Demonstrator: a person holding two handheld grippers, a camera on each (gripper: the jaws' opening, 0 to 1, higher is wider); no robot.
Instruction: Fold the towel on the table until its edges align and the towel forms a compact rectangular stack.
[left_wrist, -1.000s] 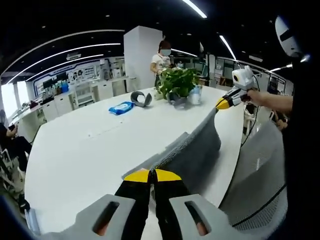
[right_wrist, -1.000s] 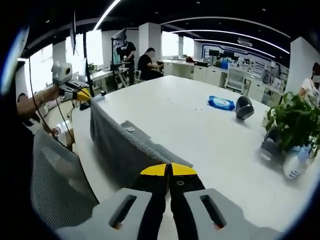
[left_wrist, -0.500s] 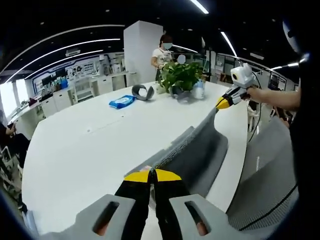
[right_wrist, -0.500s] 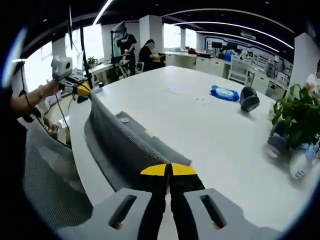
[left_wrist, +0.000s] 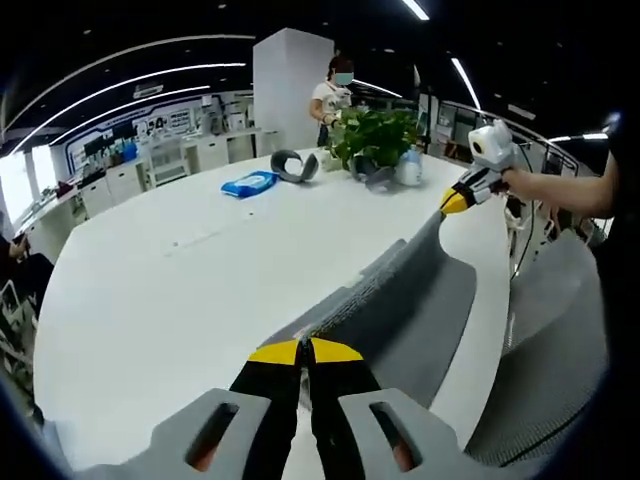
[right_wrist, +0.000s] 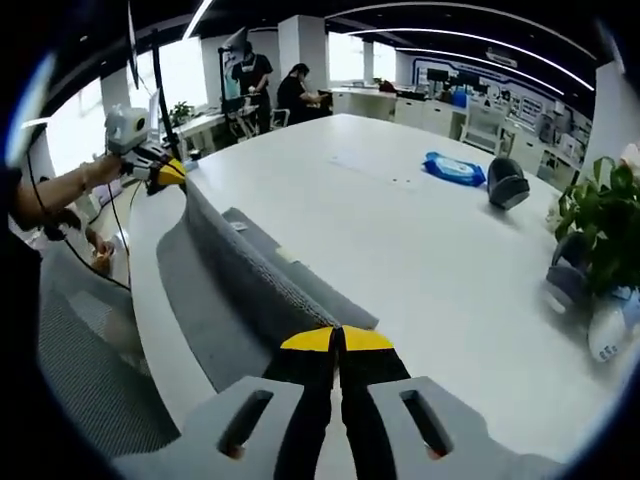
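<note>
over table (left_wrist: 180, 290): towel (left_wrist: 400, 300) stretched (both pinched)

Bottom centre of the frame, the left gripper (left_wrist: 305, 352) has its yellow-tipped jaws pressed together on a corner of the grey towel (left_wrist: 400, 300); the cloth runs from there up toward the upper right as a raised ridge, with a lower fold lying flat on the white table (left_wrist: 170, 290) at its right; at the far end, upper right, the right gripper (left_wrist: 455, 203) pinches the towel's other corner, a hand (left_wrist: 520, 183) behind it; further back on the table, upper centre, a blue packet (left_wrist: 249, 183), a curved grey object (left_wrist: 291, 165) and a leafy potted plant (left_wrist: 375, 135); a person (left_wrist: 333, 95) stands behind the plant.
</note>
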